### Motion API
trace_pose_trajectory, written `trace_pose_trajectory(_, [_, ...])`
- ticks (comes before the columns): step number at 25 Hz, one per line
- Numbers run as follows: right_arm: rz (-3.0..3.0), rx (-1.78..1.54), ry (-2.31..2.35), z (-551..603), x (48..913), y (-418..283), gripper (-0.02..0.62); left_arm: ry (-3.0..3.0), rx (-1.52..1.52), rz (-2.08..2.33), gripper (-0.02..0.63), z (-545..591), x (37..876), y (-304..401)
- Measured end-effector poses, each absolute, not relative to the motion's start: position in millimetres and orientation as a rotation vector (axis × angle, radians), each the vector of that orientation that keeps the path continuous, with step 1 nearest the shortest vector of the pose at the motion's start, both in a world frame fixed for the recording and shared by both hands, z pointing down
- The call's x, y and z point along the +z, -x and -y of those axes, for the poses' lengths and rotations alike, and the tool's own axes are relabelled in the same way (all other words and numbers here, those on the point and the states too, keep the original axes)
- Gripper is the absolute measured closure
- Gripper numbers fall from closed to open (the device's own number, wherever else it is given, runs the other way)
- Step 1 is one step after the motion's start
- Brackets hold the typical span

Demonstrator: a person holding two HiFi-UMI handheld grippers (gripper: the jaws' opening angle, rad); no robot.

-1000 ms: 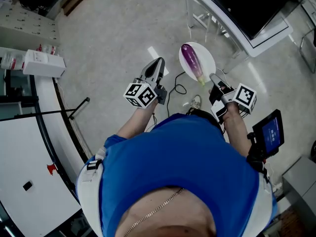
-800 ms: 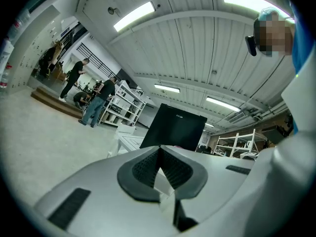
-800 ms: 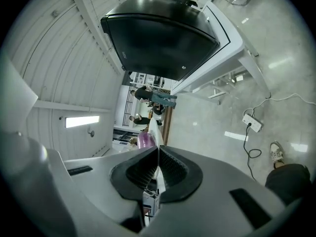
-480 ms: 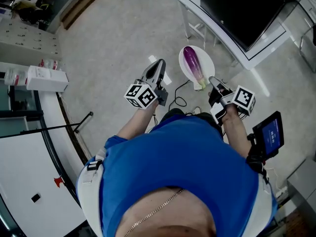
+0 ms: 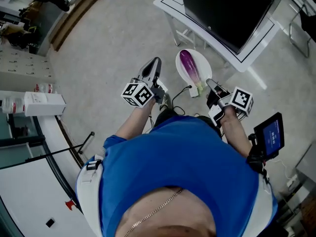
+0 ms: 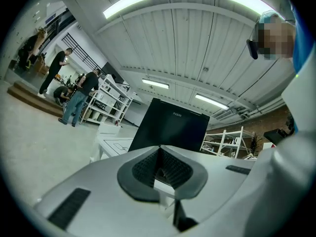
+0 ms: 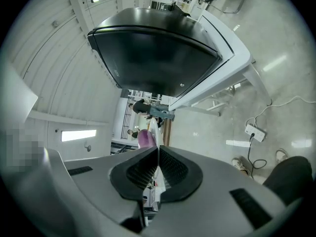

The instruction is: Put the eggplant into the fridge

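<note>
Right now the right gripper is pinching the rim of a white plate, its jaws closed on the thin edge. The eggplant is lying on that plate, carried above the floor near a white table. Beside it, the left gripper is pointing forward with its jaws pressed together on nothing

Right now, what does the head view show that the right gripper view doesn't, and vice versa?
Head view only: the left gripper, shut and empty, and the whole eggplant lying on the white plate. Right gripper view only: the right gripper shut on the plate's rim, seen close up, and a lit strip lamp. Both: the right gripper, the eggplant, and the black panel on the white table.
</note>
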State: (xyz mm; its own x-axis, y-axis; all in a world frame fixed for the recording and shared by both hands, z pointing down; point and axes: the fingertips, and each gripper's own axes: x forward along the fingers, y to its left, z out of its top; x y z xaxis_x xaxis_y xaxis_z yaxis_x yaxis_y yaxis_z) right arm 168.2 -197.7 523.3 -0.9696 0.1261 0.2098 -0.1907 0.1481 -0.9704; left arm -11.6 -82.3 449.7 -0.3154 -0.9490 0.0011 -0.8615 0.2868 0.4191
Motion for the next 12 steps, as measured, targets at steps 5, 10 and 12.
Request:
trace_pose_trajectory(5, [2.248, 1.930, -0.167, 210, 526, -141, 0.584, -1.781, -0.501, 2.240, 0.598, 114, 448, 62])
trace_pose_trajectory(10, [2.288, 2.005, -0.326, 215, 526, -96, 0.583, -1.908, -0.468, 2.120, 0.598, 149, 447, 125])
trace_pose_trajectory(12, [2.289, 2.030, -0.381, 213, 524, -79, 0.584, -1.952, -0.442, 2.074, 0.598, 160, 446, 146])
